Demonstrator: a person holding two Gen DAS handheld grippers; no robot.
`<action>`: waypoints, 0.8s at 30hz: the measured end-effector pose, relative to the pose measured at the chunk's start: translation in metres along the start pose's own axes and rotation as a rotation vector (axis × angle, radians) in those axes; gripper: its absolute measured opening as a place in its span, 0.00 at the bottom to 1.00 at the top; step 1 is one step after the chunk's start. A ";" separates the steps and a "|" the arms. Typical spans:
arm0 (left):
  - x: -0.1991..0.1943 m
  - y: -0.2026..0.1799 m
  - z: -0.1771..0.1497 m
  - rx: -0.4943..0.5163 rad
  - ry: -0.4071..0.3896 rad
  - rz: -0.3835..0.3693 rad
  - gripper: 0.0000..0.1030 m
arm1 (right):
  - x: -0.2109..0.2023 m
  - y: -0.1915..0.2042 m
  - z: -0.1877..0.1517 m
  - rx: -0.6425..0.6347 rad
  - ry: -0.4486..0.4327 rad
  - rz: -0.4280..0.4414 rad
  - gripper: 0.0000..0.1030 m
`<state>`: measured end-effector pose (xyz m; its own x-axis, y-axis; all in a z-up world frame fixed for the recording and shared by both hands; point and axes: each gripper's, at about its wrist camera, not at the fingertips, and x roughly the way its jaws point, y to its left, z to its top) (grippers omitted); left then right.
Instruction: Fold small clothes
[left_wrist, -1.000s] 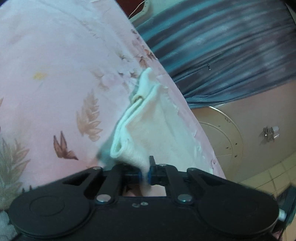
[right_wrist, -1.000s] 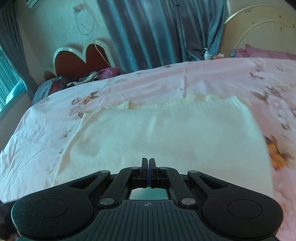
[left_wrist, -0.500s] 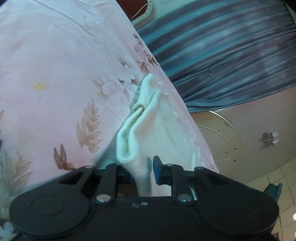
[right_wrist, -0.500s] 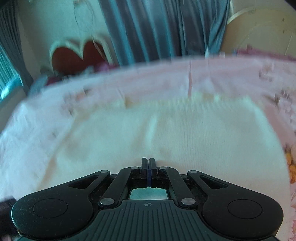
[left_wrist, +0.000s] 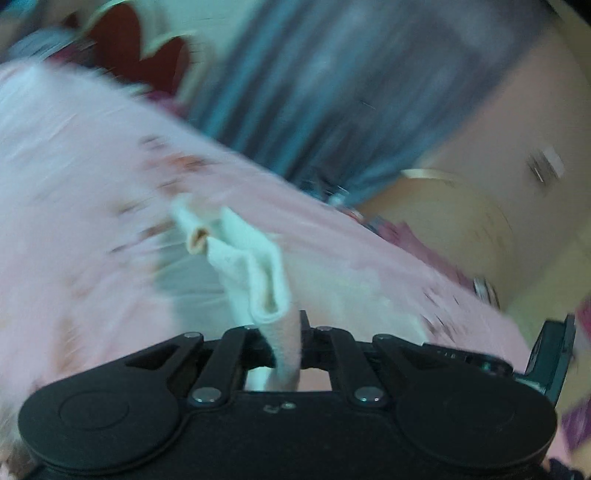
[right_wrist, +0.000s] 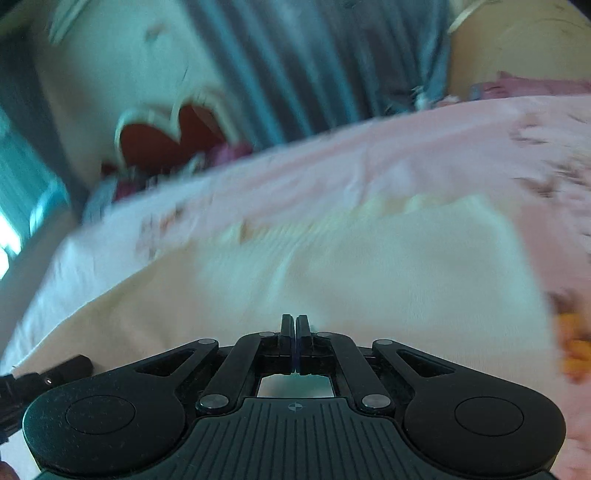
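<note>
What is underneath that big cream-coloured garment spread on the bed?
The cream garment lies on a pink flowered bedsheet, which shows all round its edges. Whatever sits directly beneath the fabric is covered, so it cannot be seen.

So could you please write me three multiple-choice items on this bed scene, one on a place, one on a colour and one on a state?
1. Where does the white garment lie?
A. on the pink bedspread
B. on the floor
C. on a chair

2. What colour are the curtains behind the bed?
A. yellow
B. blue-grey
C. red

3. How does the left gripper stand?
A. wide open with nothing in it
B. resting on the curtains
C. clamped on an edge of the garment

Answers: 1 A, since the right wrist view shows the garment spread flat on the pink bedspread. 2 B, since both views show blue-grey folds hanging by the wall. 3 C, since in the left wrist view a strip of white cloth runs between the jaws; the right gripper is shut with nothing in it.
</note>
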<state>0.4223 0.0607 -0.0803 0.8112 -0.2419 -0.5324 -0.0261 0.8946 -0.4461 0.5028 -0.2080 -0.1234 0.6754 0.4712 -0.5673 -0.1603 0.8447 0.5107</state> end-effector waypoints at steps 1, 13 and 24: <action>0.003 -0.021 0.002 0.065 0.014 -0.009 0.07 | -0.015 -0.014 0.004 0.036 -0.026 -0.003 0.00; 0.071 -0.159 -0.069 0.320 0.370 -0.241 0.44 | -0.120 -0.129 0.027 0.228 -0.139 -0.023 0.73; 0.065 -0.066 -0.003 0.121 0.213 -0.062 0.38 | -0.080 -0.108 0.025 0.171 0.016 0.164 0.41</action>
<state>0.4749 -0.0151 -0.0881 0.6673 -0.3603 -0.6518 0.1008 0.9108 -0.4003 0.4846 -0.3429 -0.1169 0.6391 0.6033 -0.4770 -0.1416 0.7019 0.6981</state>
